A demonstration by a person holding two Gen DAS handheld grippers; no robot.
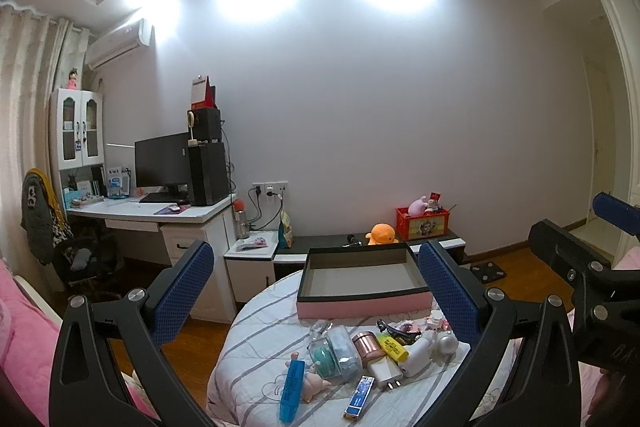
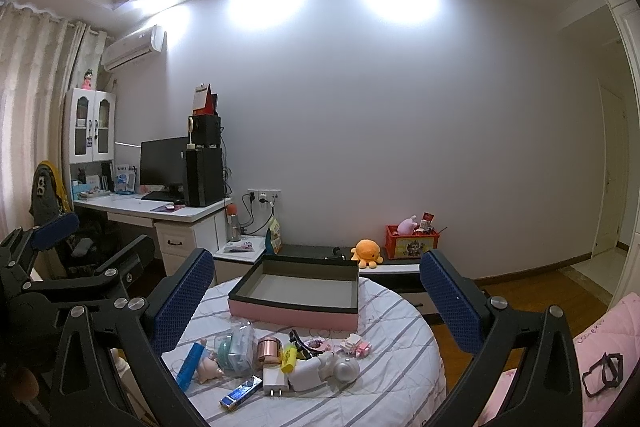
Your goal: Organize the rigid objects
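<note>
Across the lower middle of both views, the small objects (image 1: 352, 363) lay heaped before the pink box (image 1: 362, 281), which sat empty. Left gripper (image 1: 316, 291) and right gripper (image 2: 316, 299) hovered with fingers wide apart, holding nothing; sorting seemingly hadn't begun.

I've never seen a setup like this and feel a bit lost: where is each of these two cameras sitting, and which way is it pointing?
Left wrist view: rides on the left tongs, looking forward over the round table toward the far wall; its own open blue fingers frame the shot, and the right tongs show at the right edge.
Right wrist view: rides on the right tongs, facing the same way; the left tongs show at the left.
Both share the pink box, the clutter before it, and the orange plush.
</note>
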